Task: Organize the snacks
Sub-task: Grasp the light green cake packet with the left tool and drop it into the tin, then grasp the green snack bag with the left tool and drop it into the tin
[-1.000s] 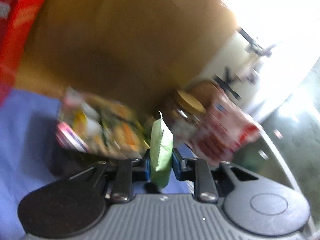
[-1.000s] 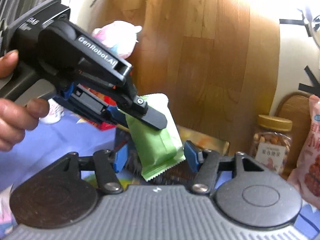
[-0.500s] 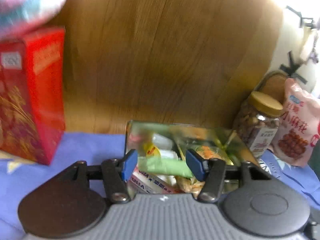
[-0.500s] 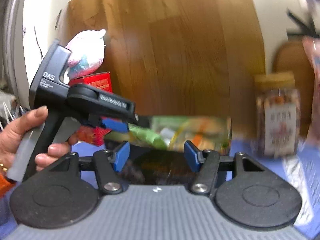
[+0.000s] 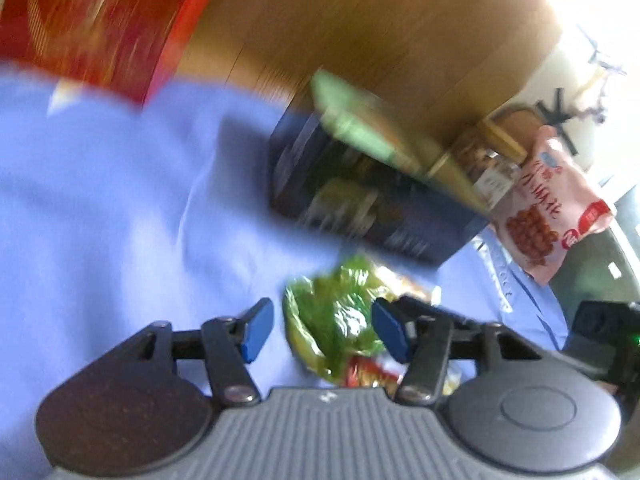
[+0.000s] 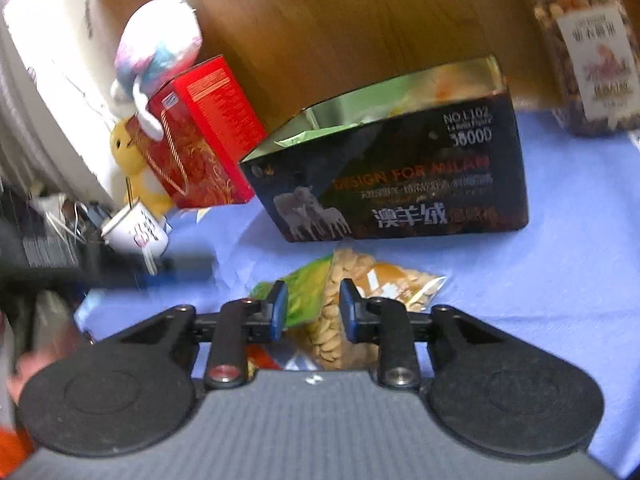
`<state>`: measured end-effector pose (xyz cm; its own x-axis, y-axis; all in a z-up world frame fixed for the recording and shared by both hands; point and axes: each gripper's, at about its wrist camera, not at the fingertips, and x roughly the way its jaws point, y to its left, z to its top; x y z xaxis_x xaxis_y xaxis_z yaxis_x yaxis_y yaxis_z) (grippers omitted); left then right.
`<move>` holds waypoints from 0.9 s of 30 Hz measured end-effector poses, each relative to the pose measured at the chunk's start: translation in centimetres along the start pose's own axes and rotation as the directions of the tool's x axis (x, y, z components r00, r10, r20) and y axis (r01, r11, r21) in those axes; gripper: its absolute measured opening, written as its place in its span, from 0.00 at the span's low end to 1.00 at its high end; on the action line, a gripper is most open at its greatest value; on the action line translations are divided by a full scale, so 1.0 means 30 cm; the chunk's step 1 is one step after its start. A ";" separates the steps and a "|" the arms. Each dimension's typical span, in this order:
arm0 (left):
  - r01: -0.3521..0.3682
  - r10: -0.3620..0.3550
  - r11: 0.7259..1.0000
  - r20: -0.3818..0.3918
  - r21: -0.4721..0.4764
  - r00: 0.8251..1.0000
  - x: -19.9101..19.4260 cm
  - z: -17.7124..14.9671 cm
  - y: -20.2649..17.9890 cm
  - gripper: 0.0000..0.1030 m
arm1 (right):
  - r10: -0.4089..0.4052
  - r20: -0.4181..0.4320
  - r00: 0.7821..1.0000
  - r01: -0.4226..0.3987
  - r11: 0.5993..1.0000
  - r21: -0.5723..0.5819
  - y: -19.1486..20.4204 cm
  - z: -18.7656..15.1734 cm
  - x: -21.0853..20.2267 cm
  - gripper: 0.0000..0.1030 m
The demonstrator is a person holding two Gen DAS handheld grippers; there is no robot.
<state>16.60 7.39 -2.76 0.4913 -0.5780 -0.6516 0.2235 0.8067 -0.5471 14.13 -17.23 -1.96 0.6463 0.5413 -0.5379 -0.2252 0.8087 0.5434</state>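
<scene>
A dark open box (image 6: pixel 396 184) holding snacks stands on the blue cloth; it also shows, blurred, in the left wrist view (image 5: pixel 360 192). In front of it lie a green snack packet (image 6: pixel 304 292) and a clear bag of pale nuts (image 6: pixel 360 284). My right gripper (image 6: pixel 313 310) is partly open, its jaws around the near end of the nut bag, pads not visibly pressing it. My left gripper (image 5: pixel 322 330) is open and empty, just above the green packet (image 5: pixel 332 320).
A red gift box (image 6: pixel 200 136) and a plush toy (image 6: pixel 156 52) stand left of the dark box. A white mug (image 6: pixel 134 230) lies at the left. A nut jar (image 6: pixel 588 52) and a pink snack bag (image 5: pixel 548 200) stand at the right. A wooden board is behind.
My left gripper let the light green packet go into the box, then swung down toward the packets on the cloth. My right gripper dropped to the nut bag and narrowed.
</scene>
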 end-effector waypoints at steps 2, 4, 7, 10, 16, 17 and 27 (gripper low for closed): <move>0.000 0.001 1.000 0.047 -0.005 0.999 -0.009 -0.029 0.008 0.47 | 0.018 -0.032 0.999 -0.017 0.999 0.037 0.011 -0.006 0.016 0.03; 0.007 -0.006 1.000 0.044 -0.023 0.999 -0.011 -0.044 0.008 0.37 | 0.006 -0.021 1.000 -0.005 0.999 0.038 0.027 -0.029 0.007 0.03; 0.064 -0.064 0.997 0.015 -0.034 0.998 -0.010 -0.072 -0.002 0.36 | 0.010 0.023 1.000 -0.011 0.998 0.069 0.037 -0.053 -0.067 0.03; 0.102 -0.102 0.995 -0.006 -0.005 0.995 0.011 -0.118 -0.063 0.36 | -0.009 0.083 0.997 0.002 0.997 0.083 0.039 -0.101 -0.174 0.03; 0.053 -0.063 0.986 0.056 0.156 0.996 -0.016 -0.188 -0.173 0.37 | -0.050 0.120 0.992 0.032 0.989 0.146 0.010 -0.228 -0.296 0.03; 0.041 -0.052 0.983 0.061 0.176 0.997 -0.014 -0.192 -0.181 0.37 | -0.065 0.114 0.991 0.048 0.988 0.144 0.013 -0.240 -0.295 0.03; 0.087 -0.087 0.985 -0.004 0.149 0.996 0.024 -0.195 -0.180 0.42 | -0.102 0.136 0.985 0.087 0.990 0.113 -0.005 -0.288 -0.279 0.20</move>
<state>10.82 1.90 -3.34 0.4666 -0.6464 -0.6036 0.3884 0.7629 -0.5168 2.46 -19.89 -3.10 0.7589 0.4196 -0.4981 -0.0843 0.8216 0.5638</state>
